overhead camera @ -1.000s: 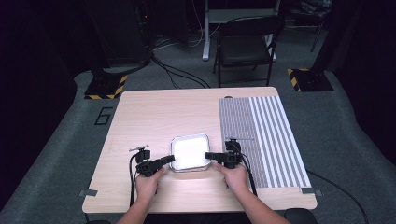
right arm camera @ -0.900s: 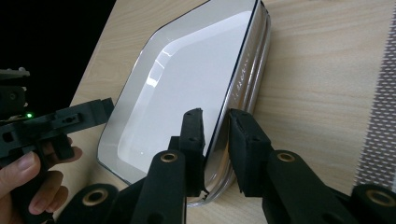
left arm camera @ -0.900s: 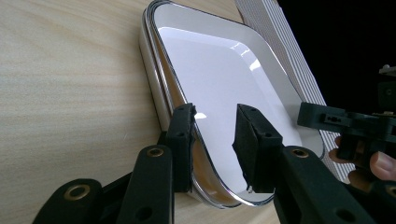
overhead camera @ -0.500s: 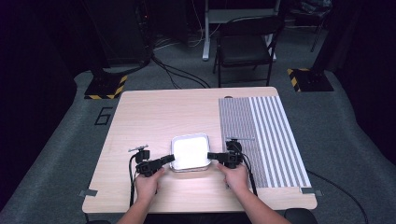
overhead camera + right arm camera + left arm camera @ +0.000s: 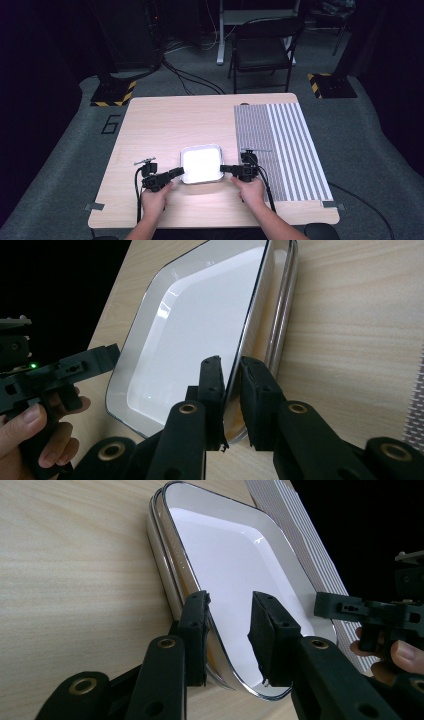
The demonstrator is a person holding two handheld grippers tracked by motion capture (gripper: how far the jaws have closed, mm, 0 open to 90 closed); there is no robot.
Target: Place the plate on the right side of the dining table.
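Centrally, white square enamel tray [image 5: 201,164] with dark rim, on light wooden table [image 5: 165,125]. Left gripper [image 5: 229,625]: jaws straddling tray's rim, gap remaining. Right gripper [image 5: 231,381]: just closed, clamping opposite rim.

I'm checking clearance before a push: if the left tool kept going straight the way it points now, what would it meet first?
The left tool already straddles the white tray's rim, so it would press on that rim straight away. Beyond the tray, roughly in line, is the right tool, though depth is uncertain.
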